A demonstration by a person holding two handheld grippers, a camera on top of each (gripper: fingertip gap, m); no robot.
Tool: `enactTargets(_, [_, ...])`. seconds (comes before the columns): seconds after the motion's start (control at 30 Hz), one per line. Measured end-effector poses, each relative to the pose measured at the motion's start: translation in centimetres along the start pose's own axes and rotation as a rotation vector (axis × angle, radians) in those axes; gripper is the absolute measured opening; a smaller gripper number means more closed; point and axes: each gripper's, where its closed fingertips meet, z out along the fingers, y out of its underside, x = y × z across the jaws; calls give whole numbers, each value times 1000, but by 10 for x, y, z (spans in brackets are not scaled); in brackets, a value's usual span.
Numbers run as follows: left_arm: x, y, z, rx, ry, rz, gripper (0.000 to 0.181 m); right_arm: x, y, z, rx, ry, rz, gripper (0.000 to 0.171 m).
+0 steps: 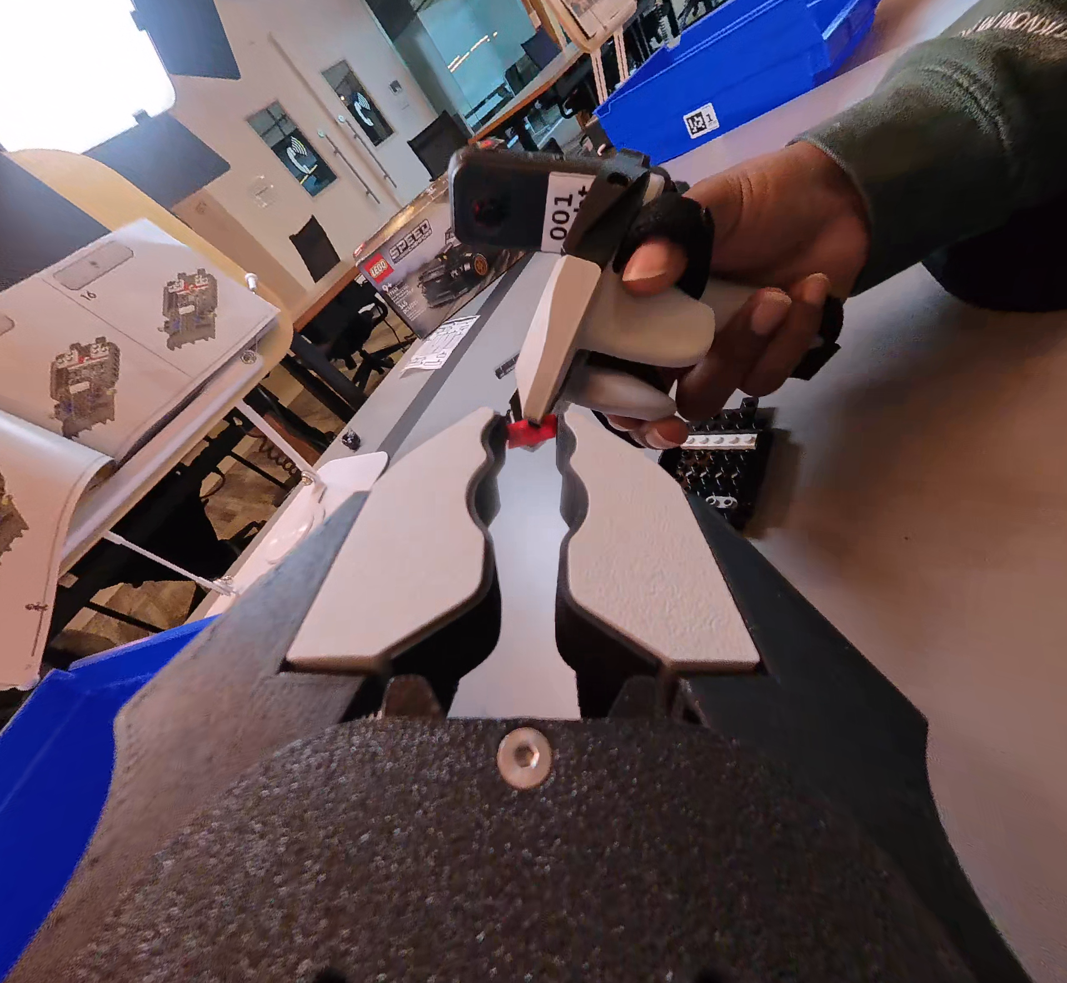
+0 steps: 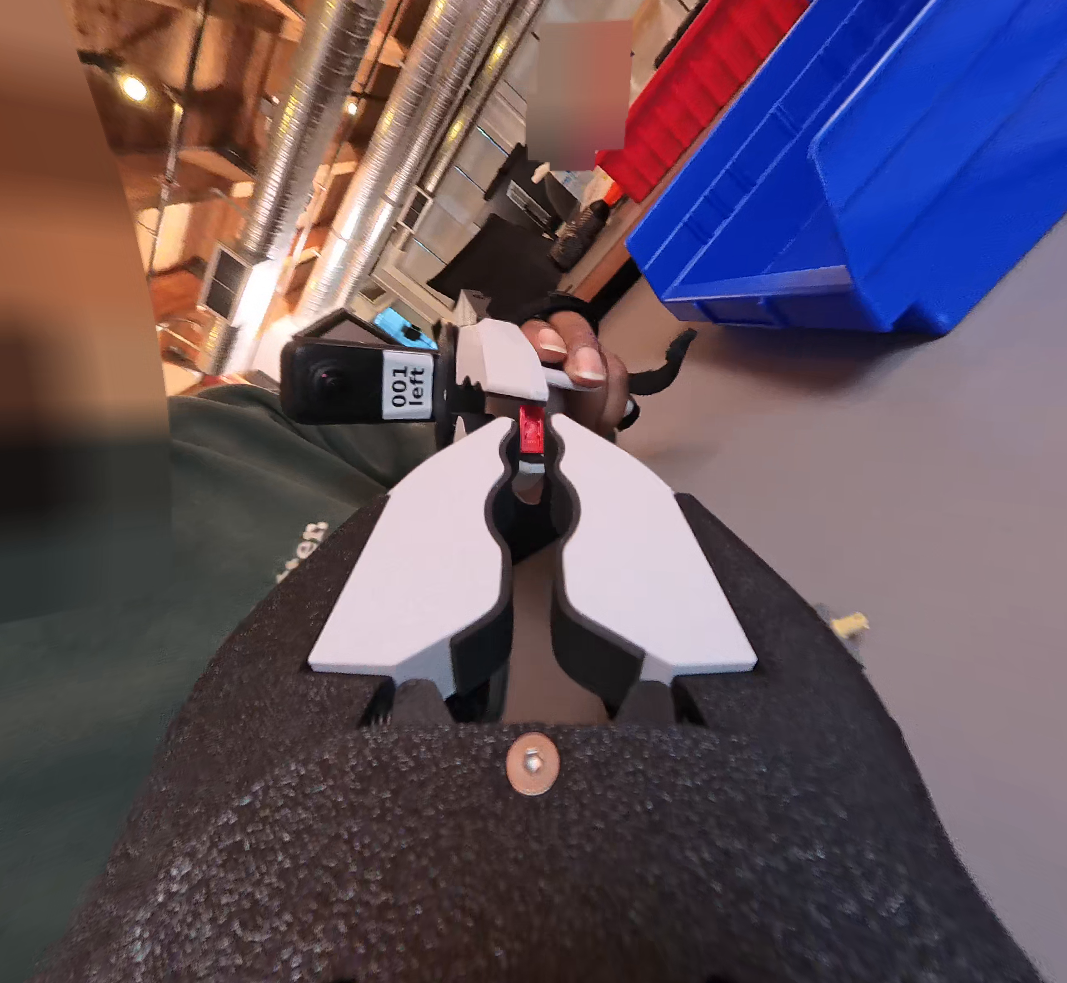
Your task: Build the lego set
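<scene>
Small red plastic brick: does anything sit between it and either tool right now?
Nothing visible does. The small red plastic brick sits directly between the left tool fingertips, and the right tool tips pinch it too. The grey tabletop lies beyond, with a black studded plate off to one side.

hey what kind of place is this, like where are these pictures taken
Probably an open-plan office or lab workspace set up for building a brick kit. A grey worktable carries blue storage bins, a brick-set box and an open instruction booklet; the right wrist view shows exposed silver ducts overhead.
</scene>
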Motion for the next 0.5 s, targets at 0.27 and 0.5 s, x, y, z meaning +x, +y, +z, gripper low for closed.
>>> enactTargets(0.27, [-50, 4, -15, -34, -202, 29, 16, 10, -25, -24, 52, 171, -193, 25])
enactTargets(0.5, [-110, 140, -58, -624, -343, -610, 53, 85, -54, -134, -76, 917, -562, 30])
